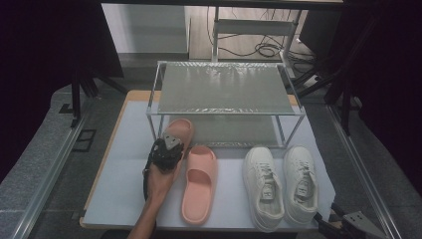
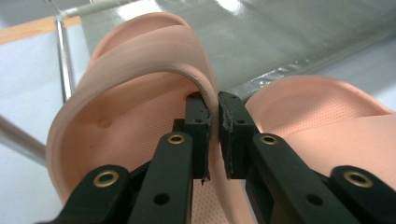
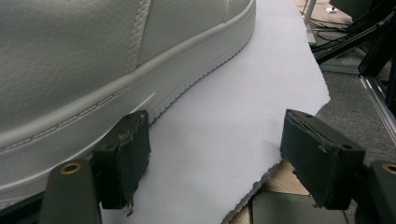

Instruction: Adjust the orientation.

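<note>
A pink slide (image 1: 180, 129) lies with its toe under the low shelf of a metal rack (image 1: 224, 87). My left gripper (image 1: 166, 149) sits over it, held by a hand coming up from the bottom edge. In the left gripper view the gripper (image 2: 214, 135) is shut on the thin band of that slide (image 2: 130, 93), one pad on each side. The second pink slide (image 1: 199, 184) lies flat just to its right, and its heel end (image 2: 327, 121) is close by. My right gripper (image 3: 217, 135) stands open and holds nothing, beside the sole of a white sneaker (image 3: 93, 60).
Two white sneakers (image 1: 263, 186) (image 1: 301, 181) stand side by side at the front right of the white table sheet (image 1: 124, 164). The rack's thin leg (image 2: 63, 60) stands close to the held slide. The sheet's torn edge (image 3: 280, 154) runs by the right gripper (image 1: 348, 224).
</note>
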`<action>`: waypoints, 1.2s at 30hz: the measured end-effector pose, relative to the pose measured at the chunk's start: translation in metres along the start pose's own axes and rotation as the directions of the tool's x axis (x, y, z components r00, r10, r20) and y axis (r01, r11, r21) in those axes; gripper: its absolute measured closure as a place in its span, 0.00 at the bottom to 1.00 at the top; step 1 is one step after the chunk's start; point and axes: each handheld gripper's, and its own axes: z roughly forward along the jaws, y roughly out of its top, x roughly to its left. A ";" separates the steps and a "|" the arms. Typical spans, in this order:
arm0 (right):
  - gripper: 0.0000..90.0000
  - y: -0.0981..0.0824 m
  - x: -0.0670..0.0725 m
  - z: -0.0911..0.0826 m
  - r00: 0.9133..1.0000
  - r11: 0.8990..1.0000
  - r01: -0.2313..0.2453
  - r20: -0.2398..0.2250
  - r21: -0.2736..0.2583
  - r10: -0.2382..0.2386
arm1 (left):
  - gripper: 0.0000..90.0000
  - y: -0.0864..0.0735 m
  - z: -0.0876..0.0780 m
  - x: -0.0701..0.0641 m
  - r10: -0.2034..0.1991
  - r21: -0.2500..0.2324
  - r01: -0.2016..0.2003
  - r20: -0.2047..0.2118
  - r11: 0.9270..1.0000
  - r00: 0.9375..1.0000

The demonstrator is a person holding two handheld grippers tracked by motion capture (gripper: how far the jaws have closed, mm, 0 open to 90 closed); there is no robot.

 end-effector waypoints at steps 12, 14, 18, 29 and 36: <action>0.27 0.000 0.000 0.000 1.000 1.000 -0.001 -0.002 -0.001 0.001 | 0.79 -0.006 -0.022 0.001 -0.008 -0.036 0.009 0.030 0.999 1.000; 0.27 0.000 0.000 0.000 1.000 1.000 -0.001 -0.002 -0.001 0.001 | 0.77 -0.010 -0.028 0.005 -0.022 -0.044 0.024 0.046 0.999 0.999; 0.27 0.000 0.000 0.000 1.000 1.000 -0.001 -0.001 -0.001 0.001 | 0.73 -0.020 -0.041 0.014 -0.077 -0.050 0.082 0.102 0.995 0.992; 0.27 0.000 0.000 0.000 1.000 1.000 -0.002 0.000 -0.001 0.002 | 0.81 -0.046 -0.075 0.019 -0.069 -0.022 0.073 0.128 0.997 0.989; 0.27 0.000 0.000 0.000 1.000 1.000 -0.002 0.000 -0.001 0.002 | 0.93 -0.068 -0.093 0.019 -0.063 -0.013 0.065 0.131 0.998 0.989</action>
